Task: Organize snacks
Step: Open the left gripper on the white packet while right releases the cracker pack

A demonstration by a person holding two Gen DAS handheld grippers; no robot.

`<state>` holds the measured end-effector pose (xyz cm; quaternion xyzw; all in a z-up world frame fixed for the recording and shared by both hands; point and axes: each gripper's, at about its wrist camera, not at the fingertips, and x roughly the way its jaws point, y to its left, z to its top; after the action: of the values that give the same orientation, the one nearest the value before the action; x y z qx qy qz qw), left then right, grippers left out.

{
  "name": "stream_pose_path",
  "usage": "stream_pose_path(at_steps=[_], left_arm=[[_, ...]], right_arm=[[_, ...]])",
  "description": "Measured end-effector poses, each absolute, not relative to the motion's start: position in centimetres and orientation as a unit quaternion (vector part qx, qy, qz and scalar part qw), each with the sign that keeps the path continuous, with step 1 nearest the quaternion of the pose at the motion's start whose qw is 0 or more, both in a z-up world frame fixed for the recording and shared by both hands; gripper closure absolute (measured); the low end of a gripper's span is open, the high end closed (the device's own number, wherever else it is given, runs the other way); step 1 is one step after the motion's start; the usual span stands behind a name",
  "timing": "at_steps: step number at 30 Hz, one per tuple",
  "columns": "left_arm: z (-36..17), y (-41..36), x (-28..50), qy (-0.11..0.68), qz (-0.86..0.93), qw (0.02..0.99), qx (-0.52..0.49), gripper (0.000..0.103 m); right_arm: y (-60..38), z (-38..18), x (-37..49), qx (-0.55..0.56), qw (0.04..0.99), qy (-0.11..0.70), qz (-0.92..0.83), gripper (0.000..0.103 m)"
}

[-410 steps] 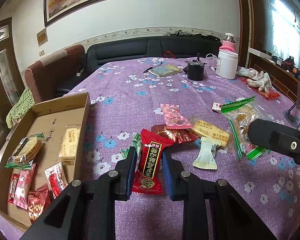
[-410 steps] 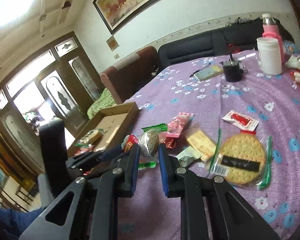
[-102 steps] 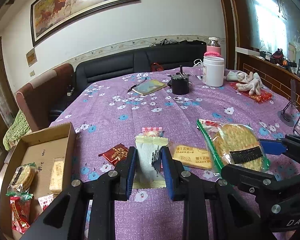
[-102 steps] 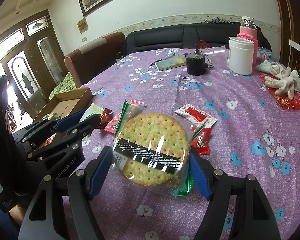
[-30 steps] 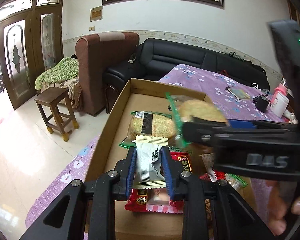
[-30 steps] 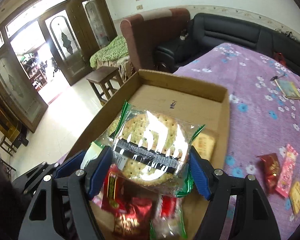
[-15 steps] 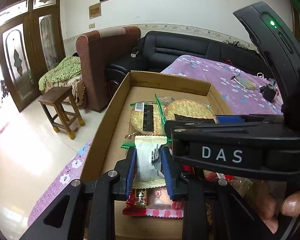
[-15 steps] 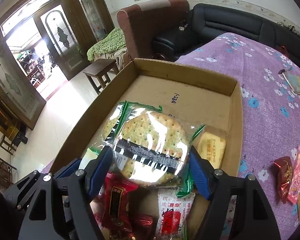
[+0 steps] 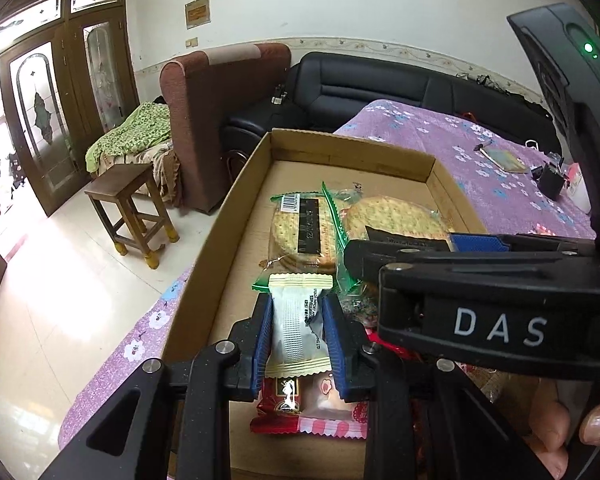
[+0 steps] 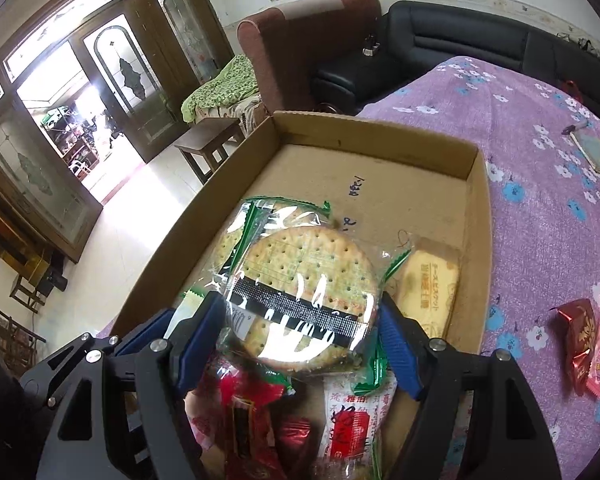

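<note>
A cardboard box (image 9: 236, 216) (image 10: 380, 148) sits at the edge of the purple flowered table. My left gripper (image 9: 298, 332) is shut on a white snack packet (image 9: 296, 324), held over the near part of the box. My right gripper (image 10: 302, 328) is shut on a round cracker pack (image 10: 308, 280) with a black label, its blue pads against both sides, low over the box beside another round cracker pack (image 9: 300, 232). In the left wrist view the right gripper's black body (image 9: 480, 296) crosses the picture. Red packets (image 10: 252, 420) lie in the box under both grippers.
A yellow biscuit packet (image 10: 432, 288) lies in the box at the right. Red and pink snacks (image 10: 588, 336) remain on the tablecloth. A wooden stool (image 9: 132, 208), a brown armchair (image 9: 220, 112) and a black sofa (image 9: 380, 84) stand beyond the table's edge. A hand (image 9: 560, 440) grips the right tool.
Both grippers have sunk a little closer to the box with their packets held. The cracker pack now hangs lower, next to the other cracker pack.
</note>
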<state>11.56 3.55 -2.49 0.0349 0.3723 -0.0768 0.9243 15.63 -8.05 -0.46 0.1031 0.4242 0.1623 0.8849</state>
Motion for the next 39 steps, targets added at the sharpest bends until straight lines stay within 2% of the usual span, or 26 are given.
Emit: stream_pose_path(at_steps=[10,11,12,13,14,15,39], left_arm=[[-2.5,3.2,11.6,0.37,-0.079,0.925,0.04,0.073],[-2.4,3.3,11.5,0.364,-0.077,0.927,0.039,0.064],[-2.3,3.2,11.4,0.36,-0.073,0.929,0.038,0.048],[-2.1,3.3,11.3,0.354,-0.07,0.932,0.037,0.037],[-1.9,3.3,11.1,0.347,-0.074,0.934,0.035,0.022],[-1.7,3.2,10.8,0.337,-0.078,0.938,0.037,0.018],[-0.5,3.8,8.4,0.277,-0.095,0.956,0.028,0.016]], right_arm=[[-8.5,-0.7,15.8,0.113,0.882,0.43,0.154,0.027],[-8.5,-0.6,15.8,0.11,0.883,0.429,0.154,0.027],[-8.4,-0.5,15.7,0.105,0.885,0.428,0.153,0.027],[-8.3,-0.3,15.6,0.098,0.887,0.425,0.149,0.026],[-8.3,-0.1,15.6,0.095,0.889,0.423,0.149,0.026],[-8.3,0.0,15.5,0.096,0.888,0.423,0.151,0.026],[-9.1,5.4,12.8,0.137,0.904,0.345,0.212,0.022]])
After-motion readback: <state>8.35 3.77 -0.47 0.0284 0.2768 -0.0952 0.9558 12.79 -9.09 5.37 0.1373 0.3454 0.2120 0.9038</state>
